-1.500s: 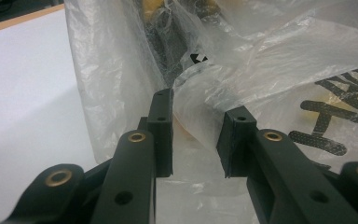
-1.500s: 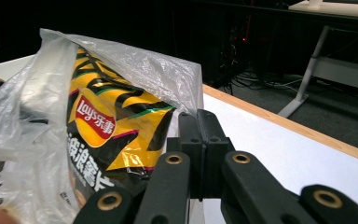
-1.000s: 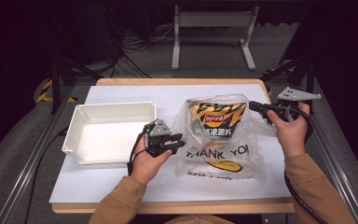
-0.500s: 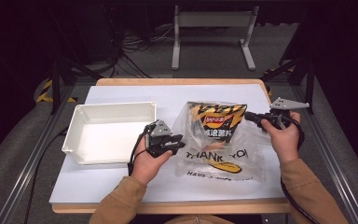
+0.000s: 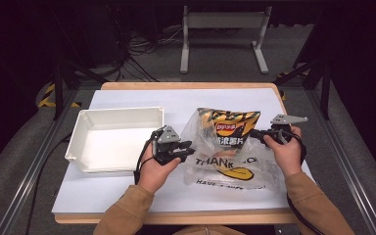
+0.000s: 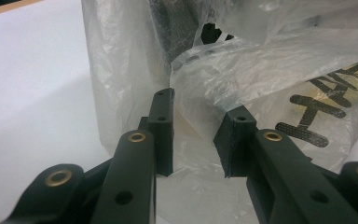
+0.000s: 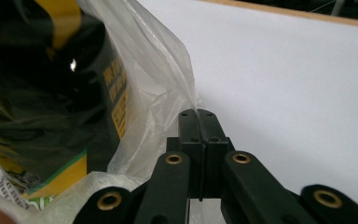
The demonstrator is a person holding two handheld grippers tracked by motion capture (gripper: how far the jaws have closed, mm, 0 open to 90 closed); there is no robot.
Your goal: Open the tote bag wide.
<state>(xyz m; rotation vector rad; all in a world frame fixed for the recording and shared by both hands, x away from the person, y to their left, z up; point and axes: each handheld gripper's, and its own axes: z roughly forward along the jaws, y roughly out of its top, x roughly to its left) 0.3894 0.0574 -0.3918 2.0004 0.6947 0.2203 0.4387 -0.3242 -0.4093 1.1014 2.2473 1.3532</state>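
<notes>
Pinching a fold of the clear plastic bag [image 7: 168, 70], the right tongs [image 7: 198, 113] are clamped flat together. The left tongs [image 6: 196, 122] stand parted at the bag's opposite edge, film between them, not visibly pressed. Between both tongs the bag holds a chip packet [image 5: 230, 128] — its label blurred by film. "THANK YOU" reads across the bag. Beyond the left tongs sits a white tray [image 5: 81, 129]; bare desk [image 5: 142, 100] lies behind.

Bright table [image 5: 127, 191], dark surroundings, soft focus, glare on plastic bag [image 6: 242, 70]
</notes>
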